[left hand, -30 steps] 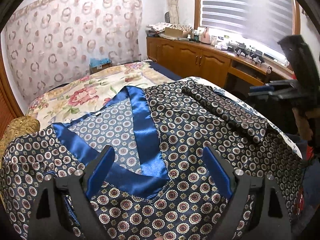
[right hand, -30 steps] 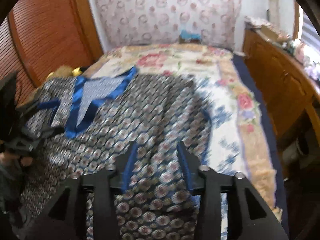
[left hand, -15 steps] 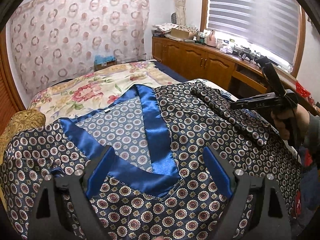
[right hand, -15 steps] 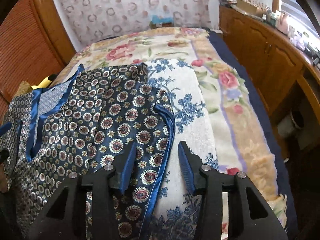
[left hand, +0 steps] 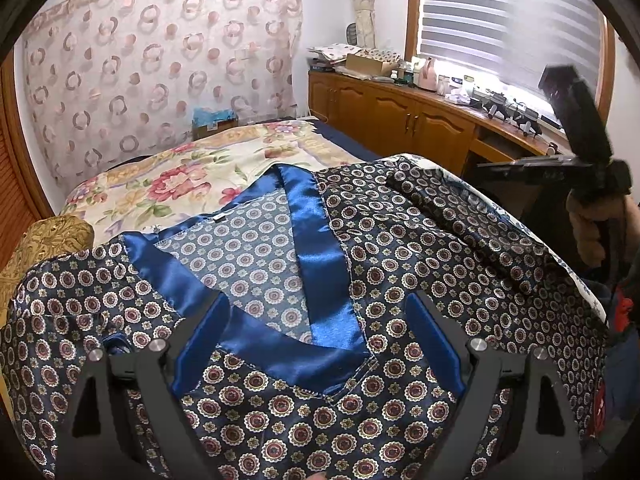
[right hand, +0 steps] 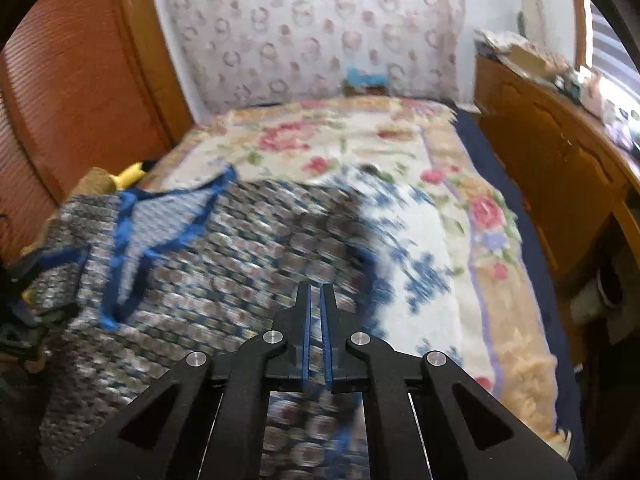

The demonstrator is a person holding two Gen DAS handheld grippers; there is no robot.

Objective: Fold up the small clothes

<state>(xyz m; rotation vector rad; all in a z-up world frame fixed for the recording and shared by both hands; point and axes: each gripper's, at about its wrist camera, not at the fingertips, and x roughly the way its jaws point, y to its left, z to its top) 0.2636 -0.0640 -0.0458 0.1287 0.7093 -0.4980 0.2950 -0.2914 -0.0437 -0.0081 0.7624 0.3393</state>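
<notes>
A navy patterned pyjama top with a shiny blue satin collar lies spread on the bed, collar open. It also shows, blurred, in the right wrist view. My left gripper is open, its jaws wide apart over the collar's V. My right gripper has its jaws nearly together above the top's right part, with nothing seen between them. The right gripper also shows held in a hand at the bed's right side in the left wrist view.
A floral bedspread covers the bed. Wooden cabinets with clutter run along the right under a window. A wooden louvred door stands on the left. A gold cushion lies at the bed's left edge.
My right gripper's jaws have closed from a moderate gap to nearly together, and it has swung back left over the top. The left gripper has stayed open over the collar.
</notes>
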